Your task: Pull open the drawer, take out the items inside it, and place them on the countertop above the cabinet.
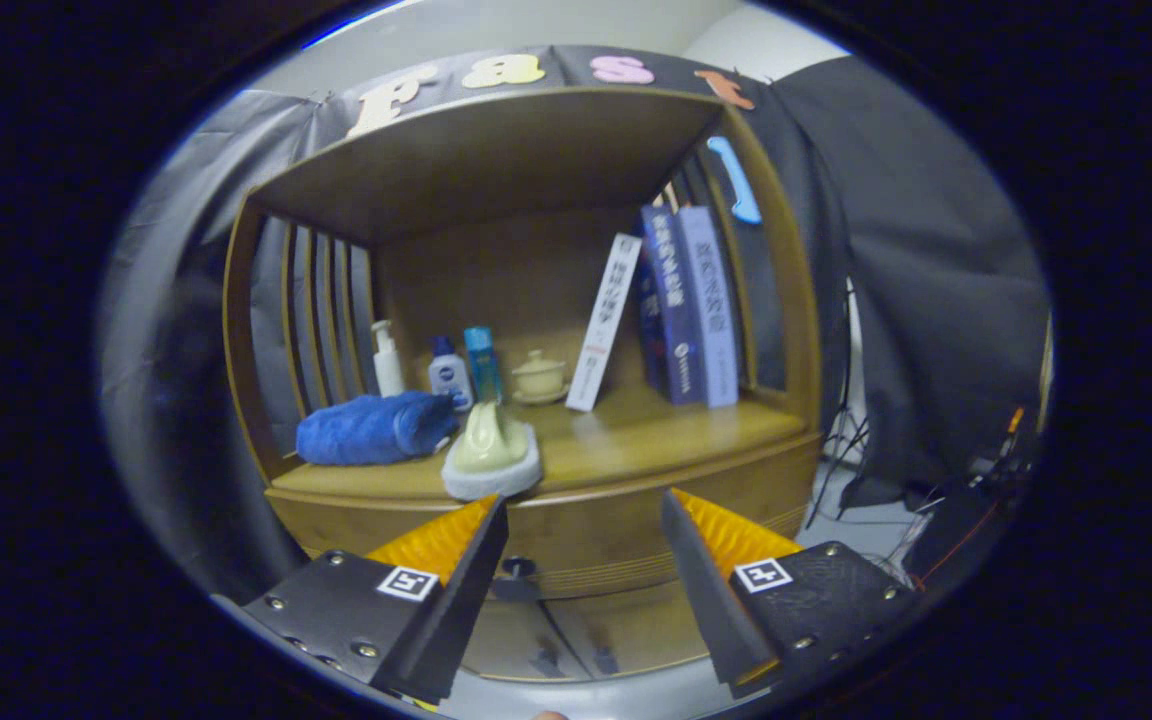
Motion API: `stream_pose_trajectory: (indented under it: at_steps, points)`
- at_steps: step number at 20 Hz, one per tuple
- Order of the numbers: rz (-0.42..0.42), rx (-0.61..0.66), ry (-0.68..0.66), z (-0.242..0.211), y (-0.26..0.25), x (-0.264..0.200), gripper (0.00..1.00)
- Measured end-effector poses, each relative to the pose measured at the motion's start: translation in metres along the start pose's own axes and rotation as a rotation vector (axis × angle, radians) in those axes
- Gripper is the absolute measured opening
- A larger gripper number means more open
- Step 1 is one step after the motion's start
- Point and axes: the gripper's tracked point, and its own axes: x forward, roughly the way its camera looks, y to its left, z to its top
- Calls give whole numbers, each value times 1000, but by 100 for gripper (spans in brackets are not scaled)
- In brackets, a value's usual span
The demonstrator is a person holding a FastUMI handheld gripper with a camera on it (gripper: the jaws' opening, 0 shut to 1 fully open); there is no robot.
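Note:
My gripper (584, 498) is open and holds nothing, its fingers spread in front of the wooden cabinet (786, 330). The drawer front (596, 560) with its ribbed lower edge lies between and just beyond the fingertips. Its dark round knob (516, 568) sits close by the left finger (456, 600). On the countertop (656, 430) above, a cream-handled scrubber on a white pad (491, 452) rests at the front edge, just beyond the left fingertip. A rolled blue towel (376, 428) lies to its left. Whether the drawer is pulled out I cannot tell.
At the back of the countertop stand a white pump bottle (387, 360), two small blue bottles (466, 368), a lidded cream cup (539, 377), a leaning white book (604, 322) and upright purple books (691, 305). Cables (946, 540) lie on the floor to the right.

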Motion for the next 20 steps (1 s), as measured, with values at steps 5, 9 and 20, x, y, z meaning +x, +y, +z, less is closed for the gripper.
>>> stream_pose_trajectory:
  at_steps: [5, 9, 20]
  points:
    - [-93, -82, -93, 61, -59, -51, 92]
    - [-133, -161, -152, 97, -86, -90, 89]
    - [-50, -200, -135, 94, -94, -141, 78]
